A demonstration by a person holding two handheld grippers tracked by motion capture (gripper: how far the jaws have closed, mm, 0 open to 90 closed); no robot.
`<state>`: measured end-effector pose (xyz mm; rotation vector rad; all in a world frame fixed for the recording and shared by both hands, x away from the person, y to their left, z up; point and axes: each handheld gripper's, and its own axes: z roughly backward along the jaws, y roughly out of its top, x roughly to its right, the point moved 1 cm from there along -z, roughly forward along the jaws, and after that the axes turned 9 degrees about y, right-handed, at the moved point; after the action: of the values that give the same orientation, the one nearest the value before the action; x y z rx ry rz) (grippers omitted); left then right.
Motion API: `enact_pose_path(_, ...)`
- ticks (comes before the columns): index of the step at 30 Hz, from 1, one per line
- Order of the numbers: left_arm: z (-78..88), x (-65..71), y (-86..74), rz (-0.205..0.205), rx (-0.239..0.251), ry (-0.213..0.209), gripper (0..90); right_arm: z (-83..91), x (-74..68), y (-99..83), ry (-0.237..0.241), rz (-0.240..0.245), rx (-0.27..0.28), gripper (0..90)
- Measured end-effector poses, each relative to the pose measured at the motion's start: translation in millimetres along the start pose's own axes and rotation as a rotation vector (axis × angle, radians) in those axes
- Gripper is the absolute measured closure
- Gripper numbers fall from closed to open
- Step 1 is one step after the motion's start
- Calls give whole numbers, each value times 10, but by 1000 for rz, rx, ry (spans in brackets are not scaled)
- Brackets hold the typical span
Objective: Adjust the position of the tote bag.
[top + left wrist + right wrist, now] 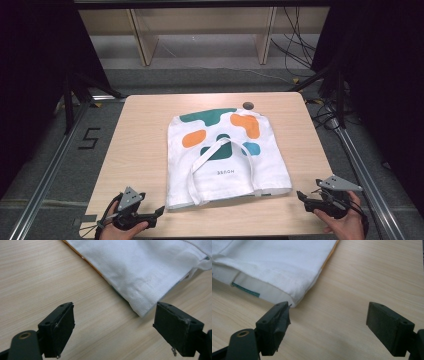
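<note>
Mid-worktop [140,125], tote bag [225,155] lies flat, mouth toward 6 o'clock. Left tool [161,210] at its 7 o'clock corner, right tool [300,195] at 5 o'clock; both wide open, empty. Fabric looks light, limp, will sag; best pinch hem corners [142,311].

Light wood table [140,130], one tote bag [225,155] on it.
White bag lies flat at centre, teal and orange blotches toward 12 o'clock, open mouth and looped straps toward 6. Small dark round spot [247,105] on the tabletop just past the bag at 12-1 o'clock.
</note>
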<state>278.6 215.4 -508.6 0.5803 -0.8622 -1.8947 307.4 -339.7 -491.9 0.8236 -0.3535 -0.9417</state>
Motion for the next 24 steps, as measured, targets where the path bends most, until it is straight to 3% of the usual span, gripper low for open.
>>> enact_pose_path(2, -5, 14, -7, 17, -3, 0, 161, 0, -2, -3, 5, 2, -4, 200)
enact_pose_path(3, -14, 12, -12, 13, -8, -1, 160, -10, 8, -5, -6, 26, 1, 200)
enact_pose_path(5, -5, 9, -7, -5, -20, -10, 160, -12, -12, 6, 10, 7, -8, 200)
enact_pose_path(7, -22, 24, -9, 14, -3, 1, 156, -8, -10, 7, -5, 24, -6, 200)
enact_pose_path(8, -7, 14, -4, -23, -12, -9, 156, -10, -13, 11, -9, 33, -7, 200)
enact_pose_path(9, -7, 14, -4, -23, -12, -9, 156, -14, -9, 13, 4, 27, -3, 200)
enact_pose_path(11, -27, 74, 8, 12, 24, -15, 156, -30, -15, 14, 7, 36, -2, 200)
enact_pose_path(12, -11, 60, 12, -28, 3, -16, 156, -22, -17, 18, -4, 49, -3, 200)
enact_pose_path(15, -12, 101, 14, -23, -3, -23, 156, -21, -51, 28, 8, 21, -5, 200)
enact_pose_path(16, -23, 124, 27, -52, 6, -36, 157, -37, -42, 31, 3, 56, 2, 200)
enact_pose_path(18, -35, 163, 31, -53, 14, -38, 161, -46, -52, 34, 7, 62, 1, 200)
enact_pose_path(19, -35, 163, 31, -53, 14, -38, 161, -35, -78, 43, 19, 36, -9, 200)
enact_pose_path(22, -50, 202, 52, -69, 15, -36, 162, -53, -74, 50, 12, 78, -3, 200)
enact_pose_path(24, -66, 219, 55, -72, 28, -39, 171, -55, -106, 61, 14, 69, -3, 200)
